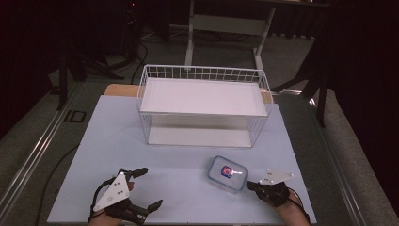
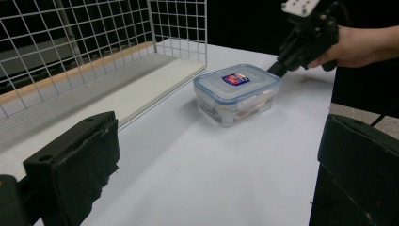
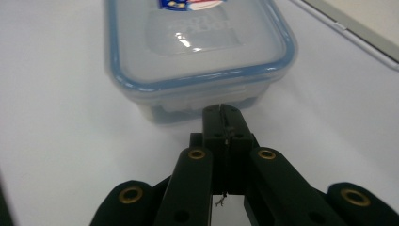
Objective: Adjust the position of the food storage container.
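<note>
Fingers (image 3: 221, 123) of the right gripper (image 3: 221, 110) are pressed flat together, no gap, nothing between them; we see their joined tips right at the near side wall of the clear food container (image 3: 197, 52), under its blue-rimmed lid, touching or just short, can't tell which. Left gripper (image 1: 145, 187) has its jaws spread wide with nothing held; in its own view the two black pads (image 2: 75, 165) sit at the frame edges with bare table between them. In the high view we see the container (image 1: 227, 173) on the white table (image 1: 179, 155), front right of centre, near the front edge, lid on, a red and blue sticker (image 1: 226, 170) on the lid. Right gripper (image 1: 251, 184) sits just beside the container's right corner, a hand behind it, grey three-cornered plate (image 1: 276, 176) on top. Left gripper is well apart from the container, at the front left, with its own grey plate (image 1: 114, 190). Behind the container stands a white wire basket shelf (image 1: 202, 75), two levels, both boards bare, its open front facing the container. From the left gripper view we see the container (image 2: 237, 92) near the shelf's (image 2: 94, 42) lower board, some brownish contents showing through the wall, and the right gripper's (image 2: 277, 69) tip at its far corner.
</note>
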